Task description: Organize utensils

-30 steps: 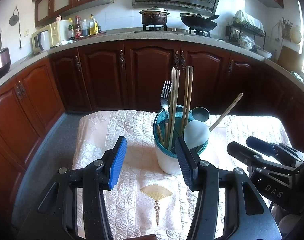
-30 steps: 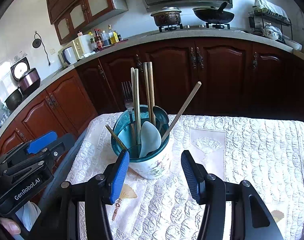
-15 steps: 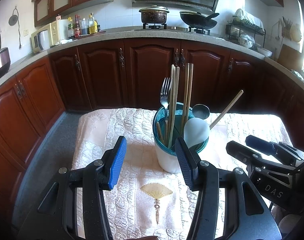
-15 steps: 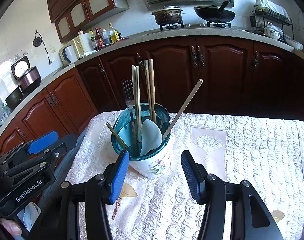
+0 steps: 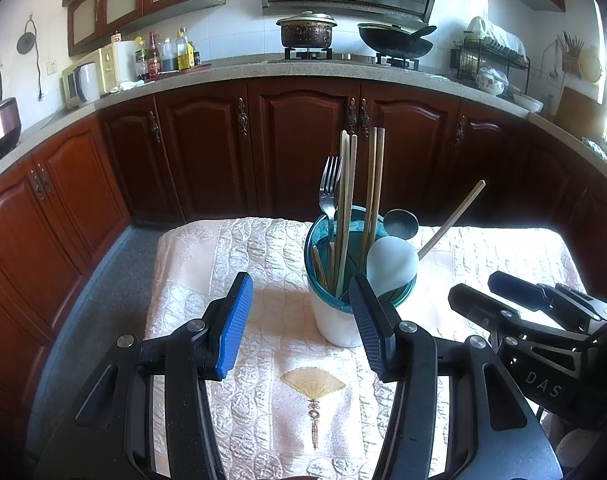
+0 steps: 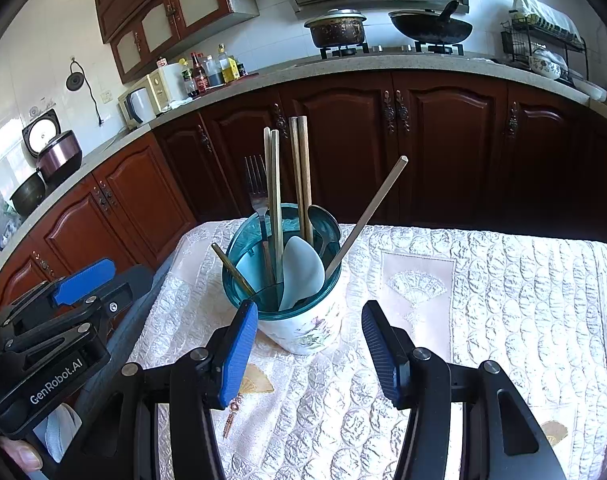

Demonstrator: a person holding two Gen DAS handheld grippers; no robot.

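Nothing is seen to have changed over the last second: the holder and every utensil in it stand as they did a moment ago, and both grippers are kept where they were. From that stillness the task is judged to be at rest, either finished or paused before a next pick (which of the two cannot be told).

On the left, the left gripper (image 5: 299, 316) is held with its jaws spread about halfway, nothing between them; the quilted tablecloth (image 5: 263, 248) is seen through the gap, and the utensil holder (image 5: 335, 320) lies just beyond its right finger, not touched.

In the middle, the holder stands upright on the cloth. In it a fork (image 6: 257, 184), two pairs of chopsticks (image 6: 301, 168), a white spoon (image 6: 303, 272) and a metal spoon (image 6: 323, 220) are gathered, and one single chopstick (image 6: 367, 216) is leaned out to the right.

On the right, the right gripper (image 6: 309, 344) is likewise half spread and empty, the holder's base just ahead of its fingers.
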